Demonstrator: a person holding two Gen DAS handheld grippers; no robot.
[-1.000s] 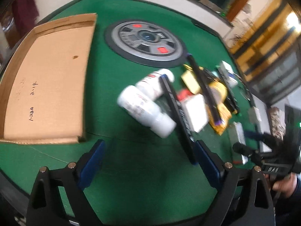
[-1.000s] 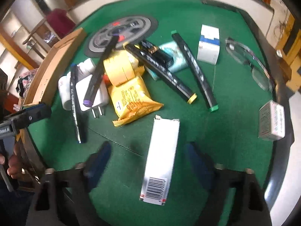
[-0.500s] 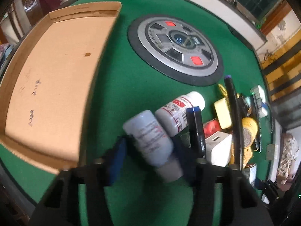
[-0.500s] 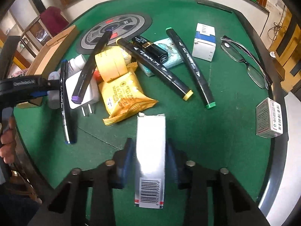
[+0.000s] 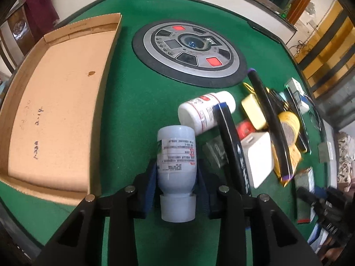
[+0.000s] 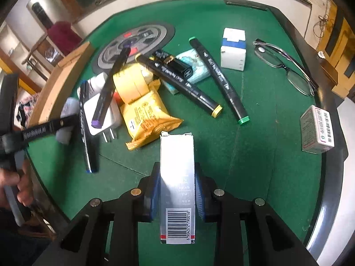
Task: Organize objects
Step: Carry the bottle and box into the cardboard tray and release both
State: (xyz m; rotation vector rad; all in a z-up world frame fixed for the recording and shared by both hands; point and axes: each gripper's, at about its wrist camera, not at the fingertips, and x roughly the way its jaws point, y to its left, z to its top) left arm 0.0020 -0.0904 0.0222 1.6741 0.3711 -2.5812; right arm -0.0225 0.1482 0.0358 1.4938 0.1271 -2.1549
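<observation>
Two grips are made at once. Nearest in the left wrist view, the left gripper [image 5: 176,184] has just been closing, and its blue pads [image 5: 150,186] now press on the shoulder of a pale plastic bottle [image 5: 176,155], cap end toward the camera, base pointing out over the green table [image 5: 133,115]. In the right wrist view, the right gripper [image 6: 177,196] has likewise just been closing, and it squeezes a slim silver carton [image 6: 177,177] across its narrow width, barcode end toward the camera.

Both things look light. The bottle is smooth and round, so it could roll or slip between flat pads — a hold on the body just above the neck, as here, seems sound. The carton is thin card with a torn far flap; it will likely dent if pinched hard, so gentle pressure across the middle suits it.

Just beyond the bottle lies a second white bottle [image 5: 206,110], touching it or nearly so, with a black marker [image 5: 233,148] beside it and a white charger plug [image 5: 258,155] past that. Farther right sits the pile — yellow snack packet [image 6: 146,115], more markers, small boxes, and glasses [image 6: 286,66]. To the far left, an open cardboard tray [image 5: 55,102] looks like the place to put things.
</observation>
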